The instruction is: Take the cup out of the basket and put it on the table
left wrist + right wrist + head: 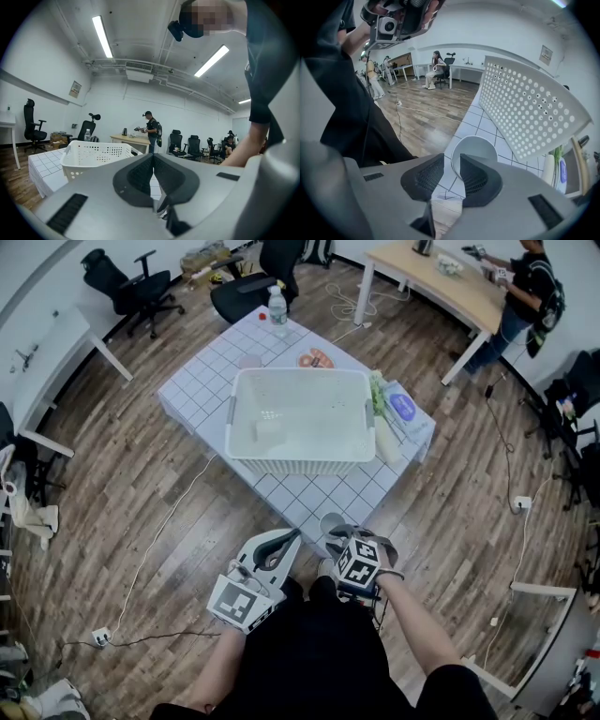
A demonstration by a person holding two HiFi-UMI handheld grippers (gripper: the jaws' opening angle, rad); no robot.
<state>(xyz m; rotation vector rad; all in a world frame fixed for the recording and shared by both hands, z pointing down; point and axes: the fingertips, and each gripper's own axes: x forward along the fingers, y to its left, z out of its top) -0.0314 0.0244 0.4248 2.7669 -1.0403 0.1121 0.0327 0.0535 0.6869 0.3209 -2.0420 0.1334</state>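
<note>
A white cup (332, 521) (473, 147) stands upright on the white checked table (309, 498), at its near corner, just in front of the white perforated basket (298, 465) (525, 112). My right gripper (339, 532) (452, 161) points steeply down over the cup. Its jaws stand a little apart with the cup's near rim between them; a gap shows beside the rim, so the pads do not press on it. My left gripper (292, 538) (153, 157) hovers level off the table's near edge, shut and holding nothing, with the basket (93, 154) ahead of it.
A water bottle (277, 310), an orange packet (316, 359) and a small round lid (250, 361) lie beyond the basket; bags and bottles (398, 409) lie along its right side. Office chairs (131, 287) and a person at a desk (520, 287) are farther off. A cable (169, 531) crosses the floor.
</note>
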